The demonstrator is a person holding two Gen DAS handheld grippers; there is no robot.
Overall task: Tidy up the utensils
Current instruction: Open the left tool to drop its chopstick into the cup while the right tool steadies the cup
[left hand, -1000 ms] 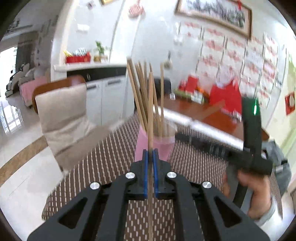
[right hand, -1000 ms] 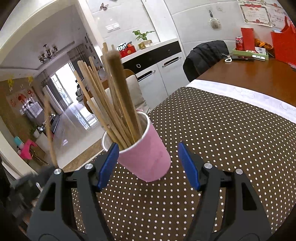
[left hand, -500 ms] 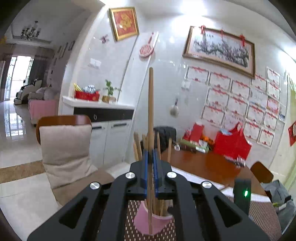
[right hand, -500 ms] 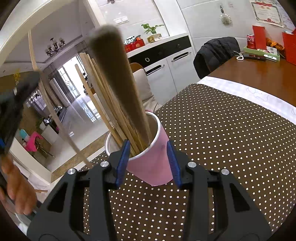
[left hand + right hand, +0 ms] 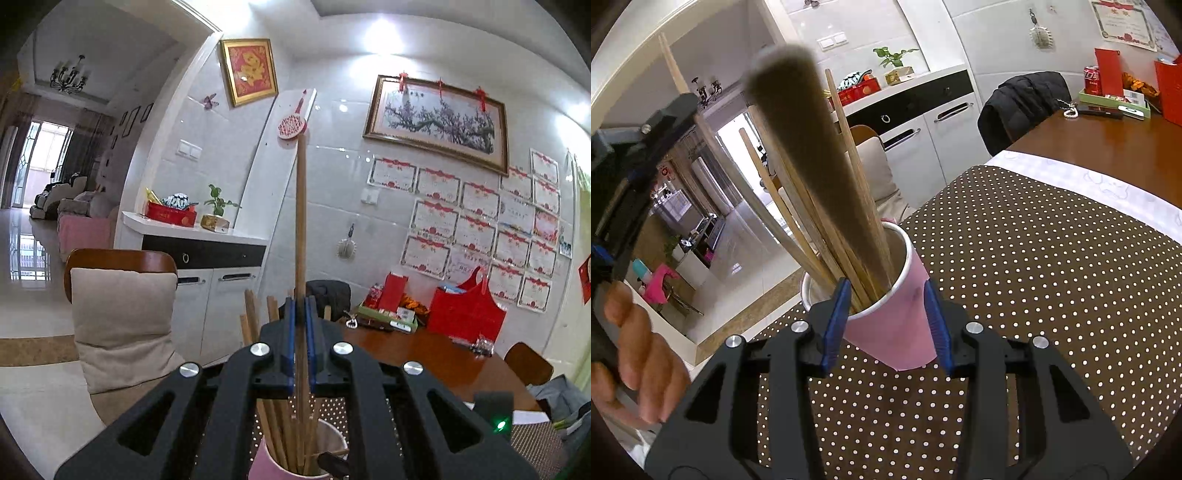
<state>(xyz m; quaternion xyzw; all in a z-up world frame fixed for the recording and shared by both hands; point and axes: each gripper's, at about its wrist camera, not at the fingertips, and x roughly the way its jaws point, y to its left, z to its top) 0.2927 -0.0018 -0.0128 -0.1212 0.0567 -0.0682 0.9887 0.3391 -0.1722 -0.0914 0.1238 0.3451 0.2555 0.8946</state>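
The left hand-held gripper [image 5: 300, 339] is clamped together on a single chopstick [image 5: 301, 229], held upright with its lower tip just inside the mouth of the pink cup [image 5: 897, 317], which stands near the edge of the dotted surface [image 5: 1034, 295] and already carries a bundle of chopsticks [image 5: 827, 206] leaning toward 11 o'clock in the right wrist view. The right hand-held gripper [image 5: 886, 321] has its blue pads pressed on the cup's sides just below the rim, bracing it. The main risk, as I judge it, is the cup itself: it looks like thin paper, so too firm a squeeze could buckle the wall and pinch the sticks inside. The leaning bundle makes it top-heavy, so if the brace slackens while the held stick drags against the others, the cup could tip toward the near edge and spill. Released at a slant, the stick could also catch on the rim or bundle and flip out.
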